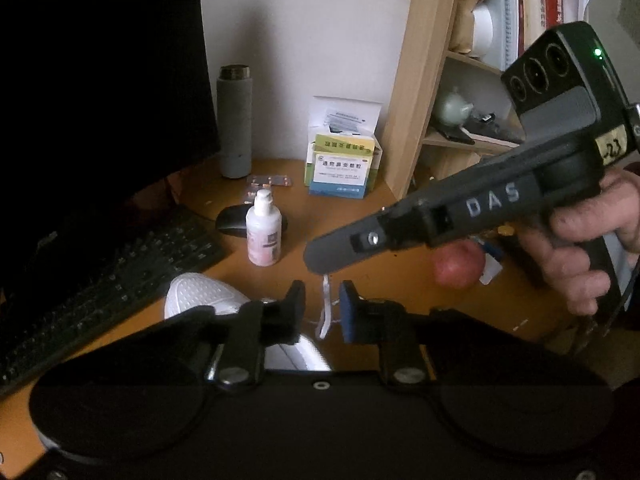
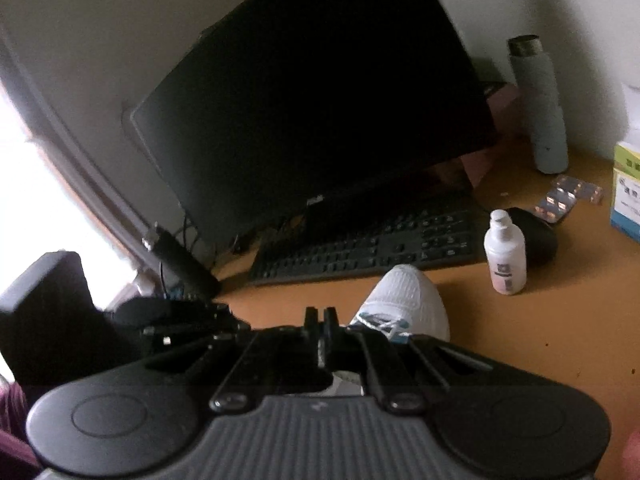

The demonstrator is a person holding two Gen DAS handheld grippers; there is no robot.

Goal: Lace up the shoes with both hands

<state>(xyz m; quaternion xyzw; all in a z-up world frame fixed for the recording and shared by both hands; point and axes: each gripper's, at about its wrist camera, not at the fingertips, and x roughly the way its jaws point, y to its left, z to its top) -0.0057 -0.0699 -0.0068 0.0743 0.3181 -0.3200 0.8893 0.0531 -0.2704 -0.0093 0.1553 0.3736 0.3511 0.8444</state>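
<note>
A white shoe (image 1: pixel 204 294) lies on the orange desk (image 1: pixel 340 216), toe toward the keyboard; it also shows in the right wrist view (image 2: pixel 404 300) with white laces over blue eyelets (image 2: pixel 384 322). My left gripper (image 1: pixel 322 308) is open above the shoe. A white lace end (image 1: pixel 326 308) hangs in the gap between its fingers, untouched. My right gripper (image 2: pixel 320 316) has its jaws closed together over the shoe. In the left wrist view its tip (image 1: pixel 320 258) sits right above the hanging lace and holds its top end.
A black keyboard (image 1: pixel 120 264), a dark monitor (image 2: pixel 312 92), a black mouse (image 1: pixel 236 220) and a white pump bottle (image 1: pixel 262 234) stand behind the shoe. A grey flask (image 1: pixel 235 122), a medicine box (image 1: pixel 342 164), blister packs (image 2: pixel 568 196), an apple (image 1: pixel 458 266) and a wooden shelf (image 1: pixel 424 80) are further off.
</note>
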